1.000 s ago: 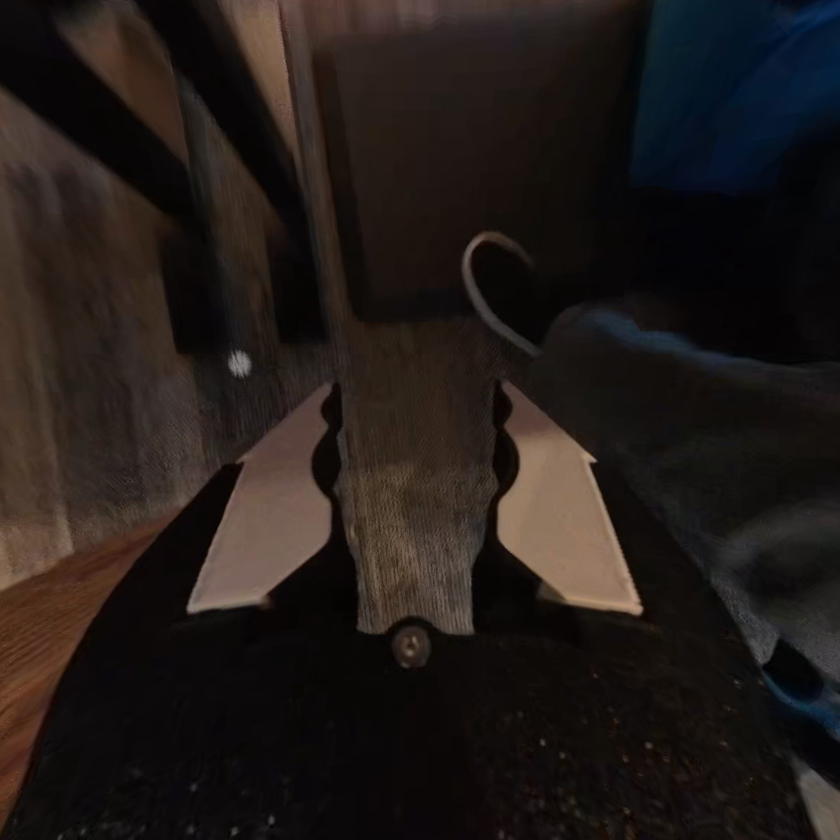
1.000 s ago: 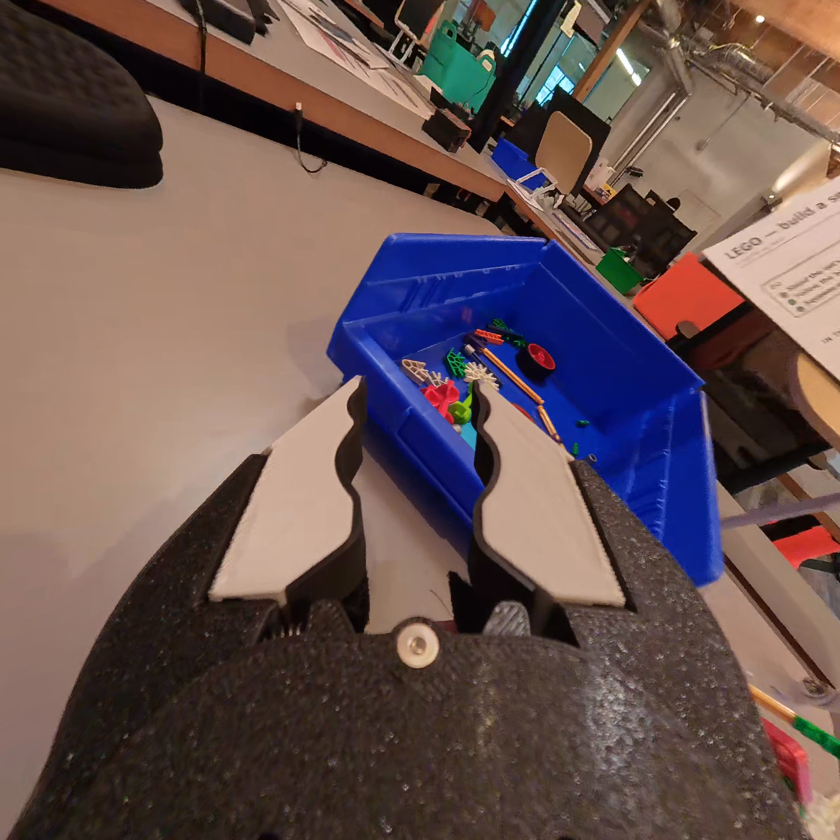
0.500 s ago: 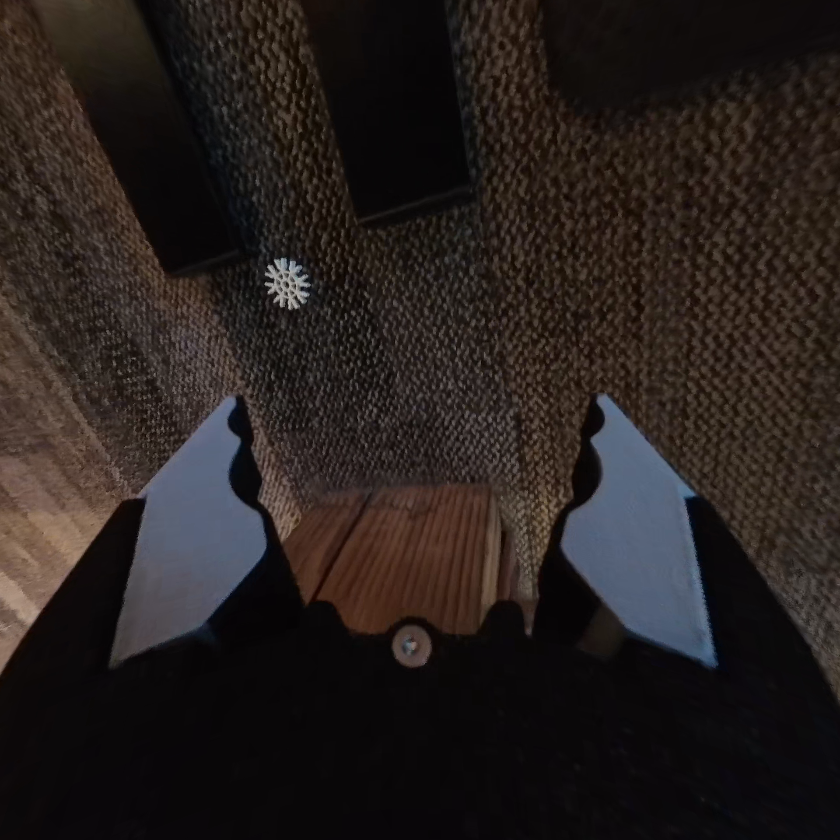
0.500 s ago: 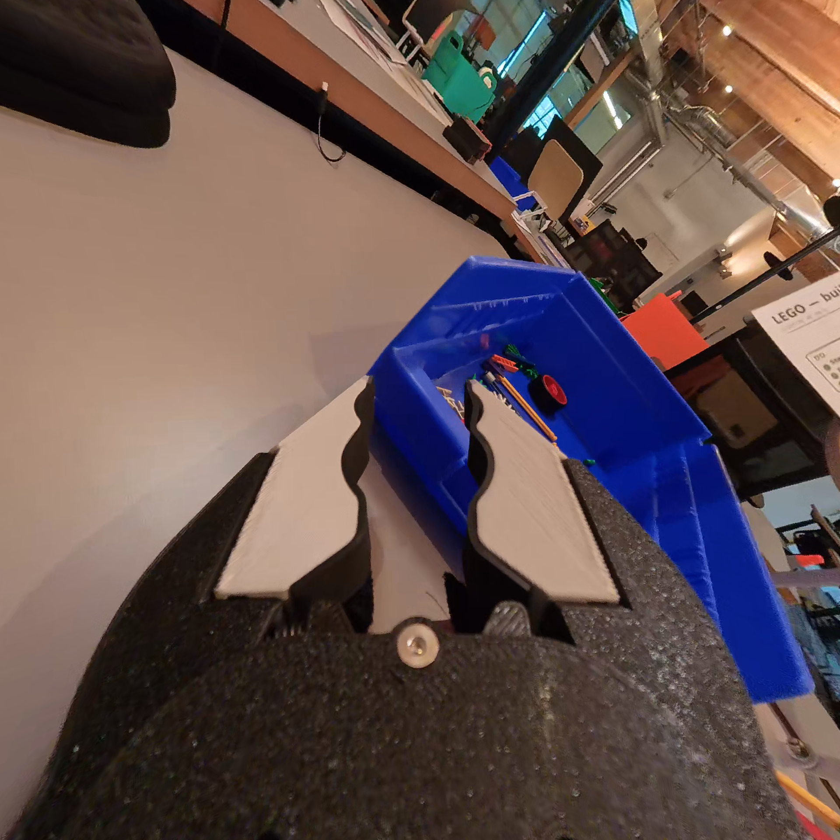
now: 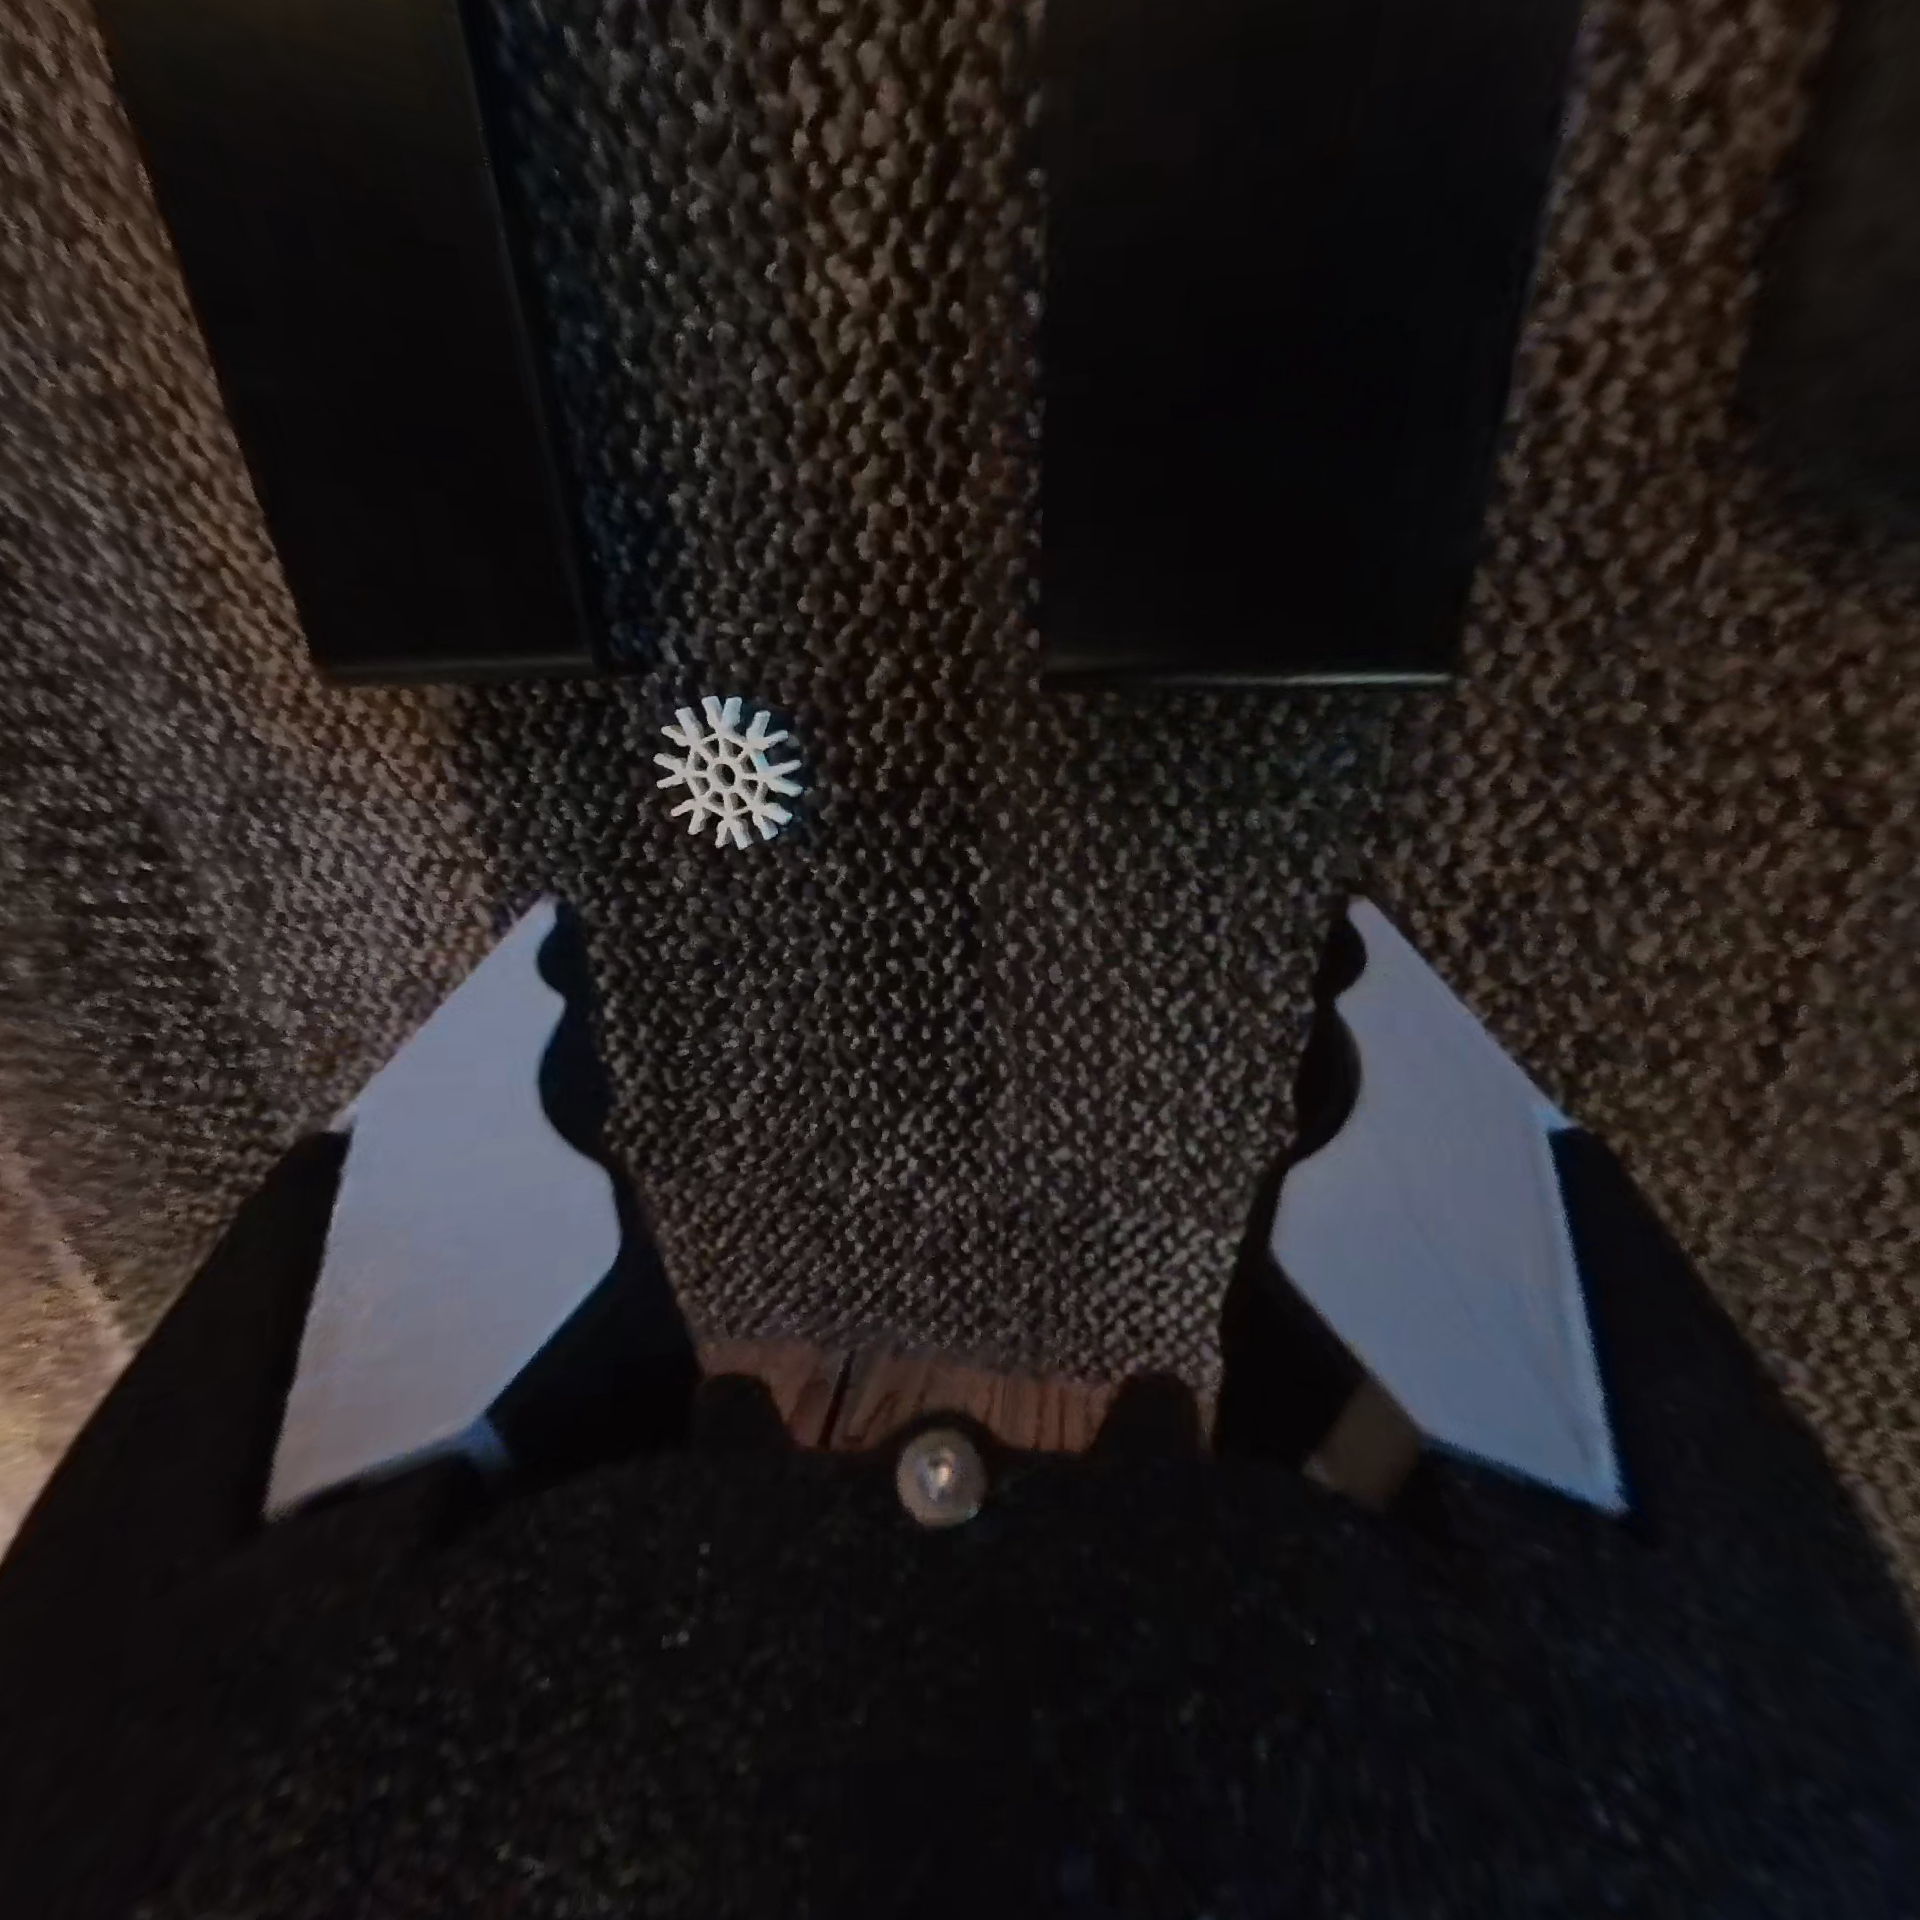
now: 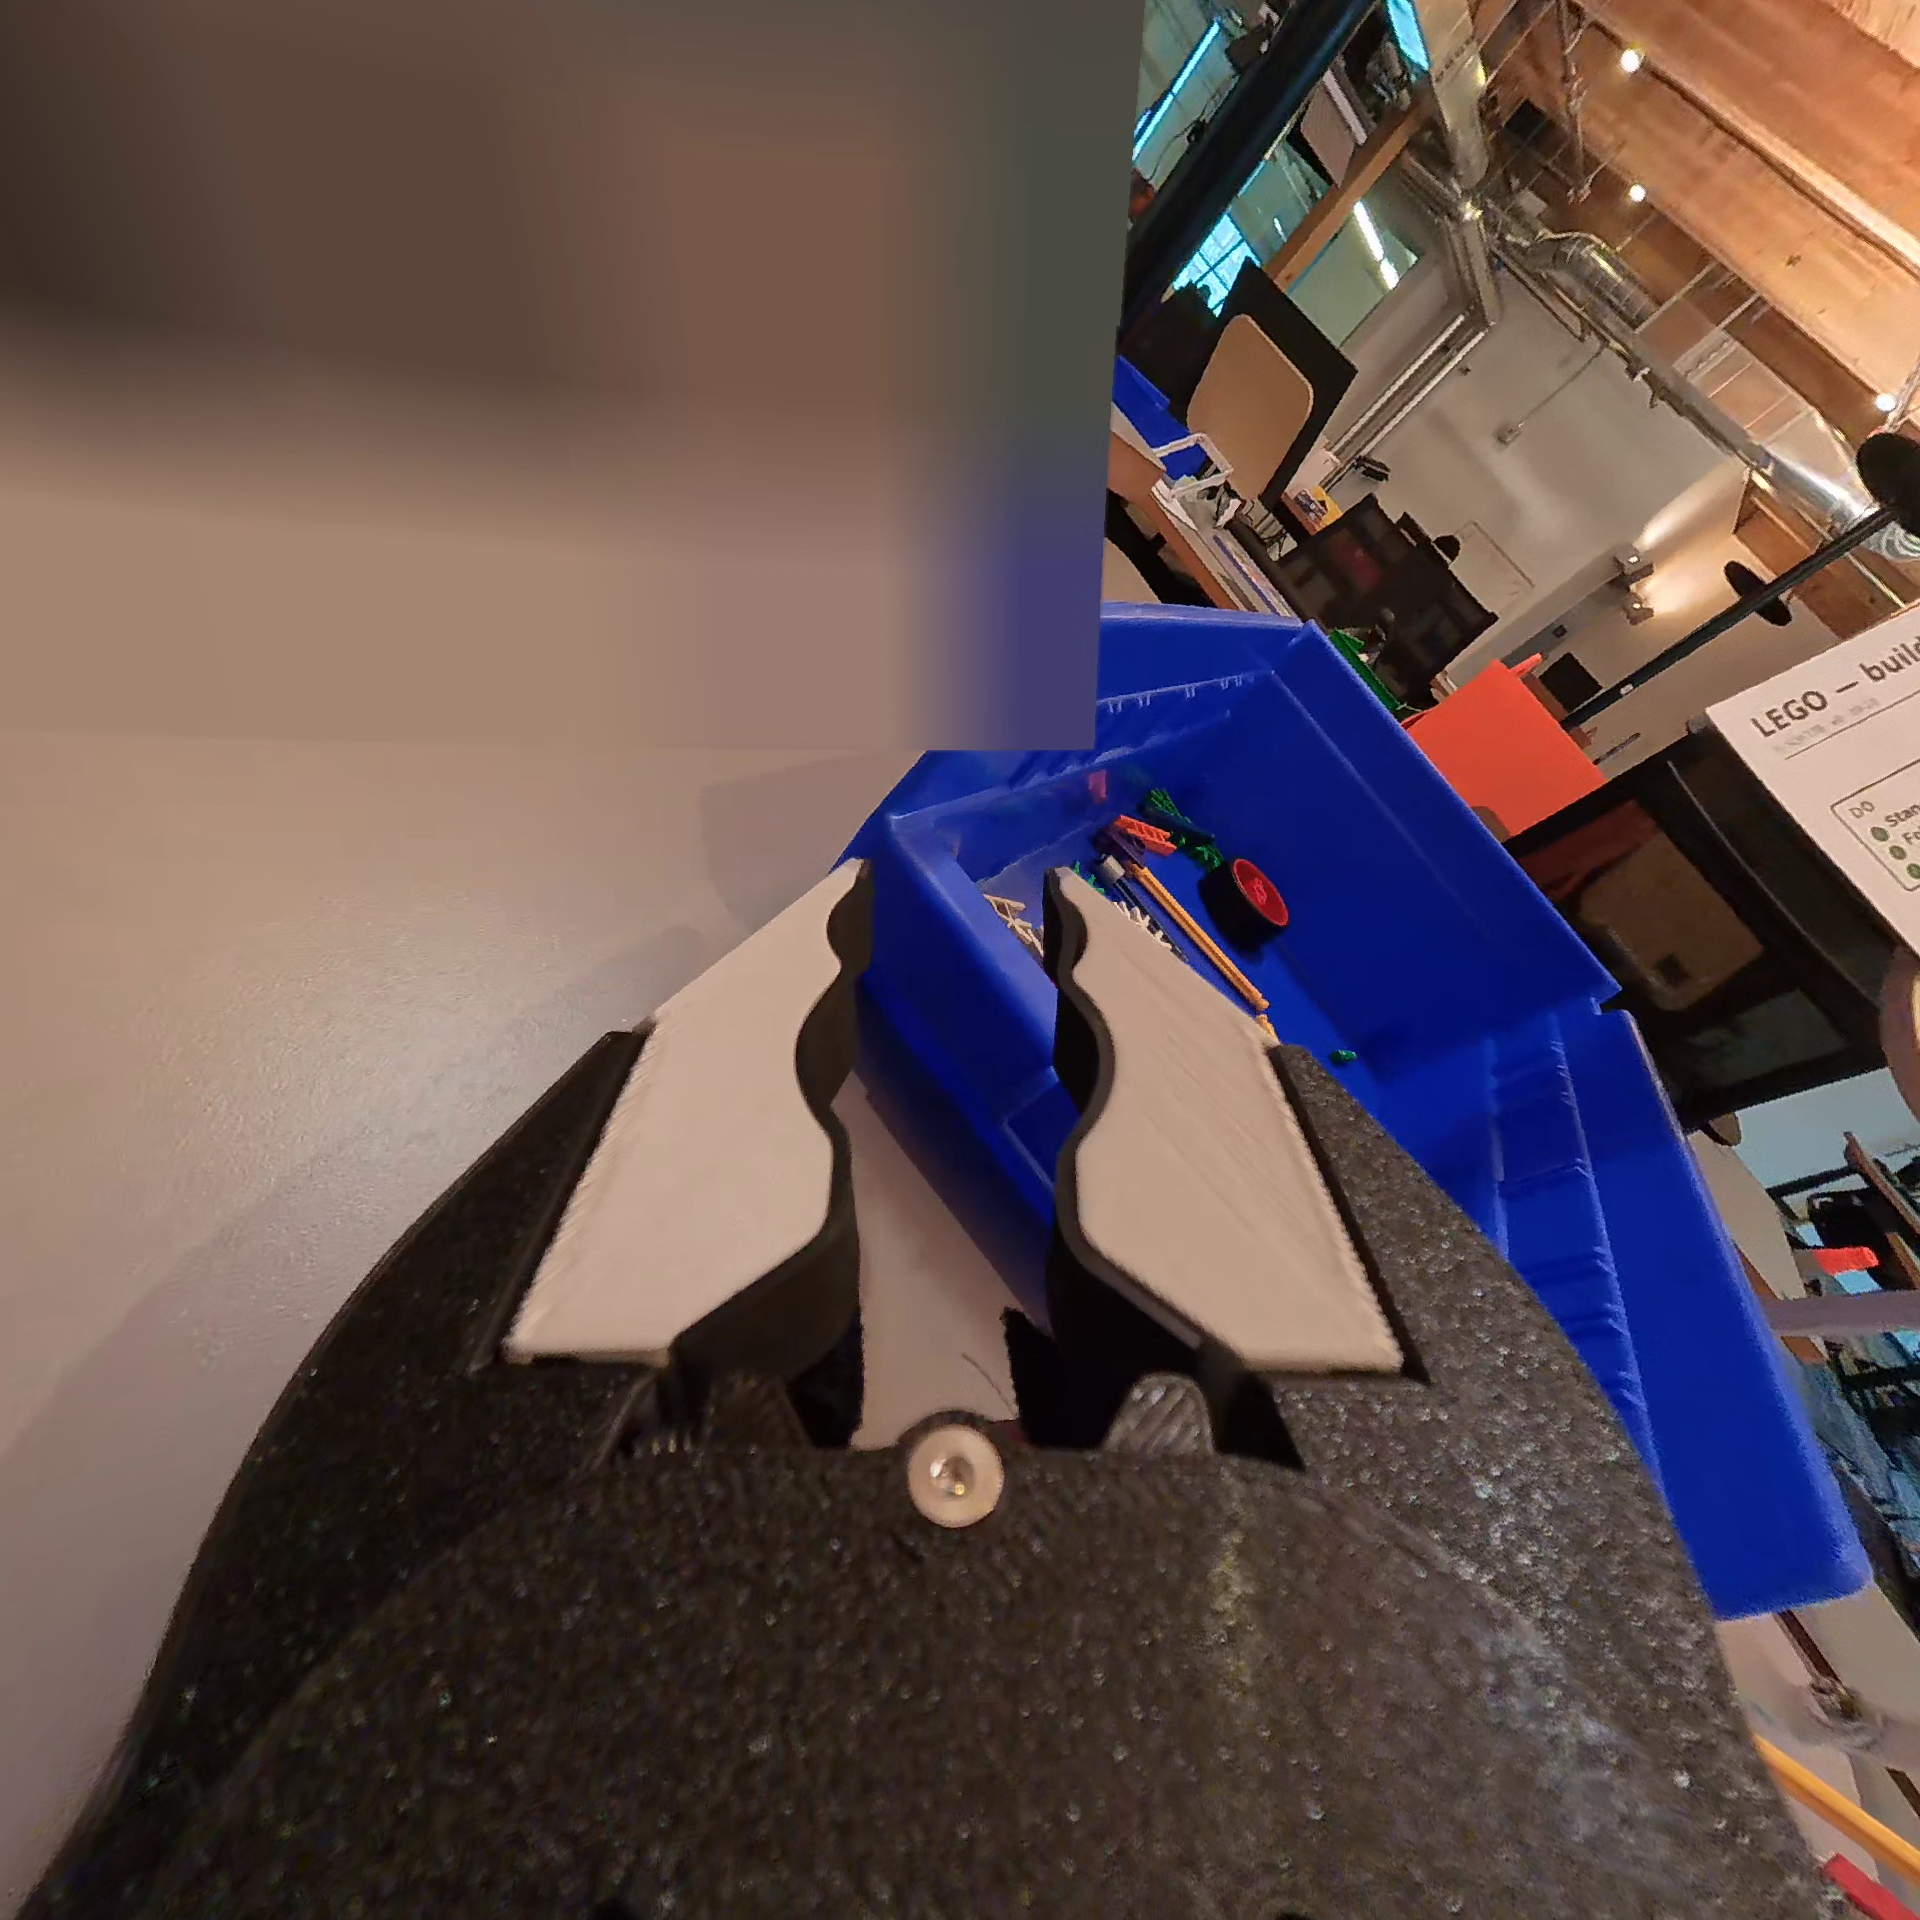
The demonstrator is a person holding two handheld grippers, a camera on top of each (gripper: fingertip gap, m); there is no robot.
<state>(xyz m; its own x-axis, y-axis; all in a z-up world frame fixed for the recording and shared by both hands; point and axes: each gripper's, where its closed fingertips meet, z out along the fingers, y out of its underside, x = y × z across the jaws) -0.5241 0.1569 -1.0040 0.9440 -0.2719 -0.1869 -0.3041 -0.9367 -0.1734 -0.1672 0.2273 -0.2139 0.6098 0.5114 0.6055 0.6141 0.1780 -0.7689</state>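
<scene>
Left wrist view looks down on dark speckled carpet, where the left gripper gapes wide and empty over a white snowflake-shaped piece left of centre. At centre right, the right gripper, narrowly parted and empty, faces a blue bin.

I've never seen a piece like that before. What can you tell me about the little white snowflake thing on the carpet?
The white snowflake piece is a small, flat disc that looks like plastic, with a round centre hole and forked spokes around its rim. It lies flat on dark speckled carpet, just below the gap between two black legs. The open left tongs hover near it; nothing touches it.
</scene>
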